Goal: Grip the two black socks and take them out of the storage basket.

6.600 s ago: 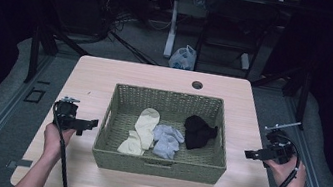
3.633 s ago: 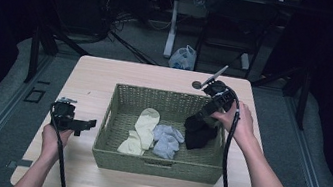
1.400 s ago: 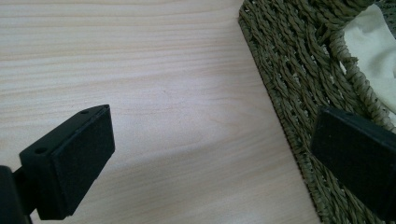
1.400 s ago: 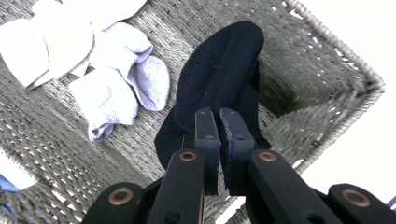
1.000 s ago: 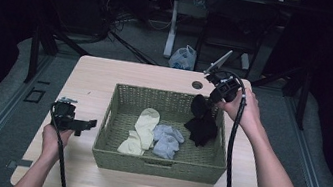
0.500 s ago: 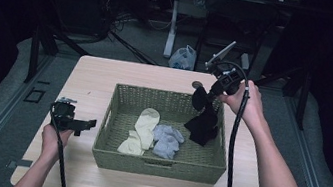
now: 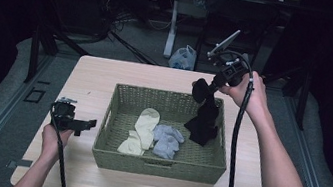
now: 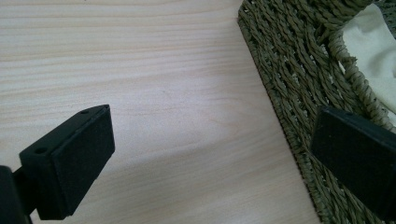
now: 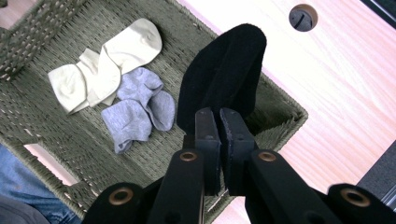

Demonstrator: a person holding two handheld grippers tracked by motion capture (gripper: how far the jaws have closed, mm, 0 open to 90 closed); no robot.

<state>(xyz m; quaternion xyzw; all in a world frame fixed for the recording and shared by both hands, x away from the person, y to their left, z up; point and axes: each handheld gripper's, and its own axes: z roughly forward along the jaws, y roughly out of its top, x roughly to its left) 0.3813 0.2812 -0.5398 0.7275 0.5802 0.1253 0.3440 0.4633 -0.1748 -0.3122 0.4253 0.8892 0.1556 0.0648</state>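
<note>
- The right hand-held gripper [image 7: 212, 84] is up in the air over the far right corner of the basket [image 7: 158, 163].
- Its two jaws are squeezed almost together, and they pinch a black sock [image 7: 203, 119].
- In the right gripper view the right hand-held gripper [image 9: 219, 122] bites the black sock [image 9: 224, 74] near one end, and the top of the sock sticks up past the jaws.
- In the high view the long part of the black sock hangs down, and its low end reaches the bottom of the basket at the right side.
- The person's right hand [image 7: 250, 94] holds this gripper, with a dark cable [image 7: 235, 150] running down along the arm.
- A cream sock [image 7: 141, 130] lies in the middle of the basket.
- A gray sock [image 7: 166, 139] lies just beside it, to its right, and they look like they touch.
- The same cream sock [image 9: 105, 63] and gray sock [image 9: 137, 109] lie on the woven floor of the basket [image 9: 289, 114] in the right gripper view.
- The left hand-held gripper [image 7: 86, 124] rests low over the counter [image 7: 91, 76], just to the left of the basket.
- Its jaws are wide apart and hold nothing.
- In the left gripper view the left hand-held gripper [image 8: 212, 158] has bare wood between its jaws, and the basket [image 8: 289, 79] wall is near the right jaw.
- A small round hole [image 9: 302, 17] is in the counter [image 9: 355, 79] past the basket.
</note>
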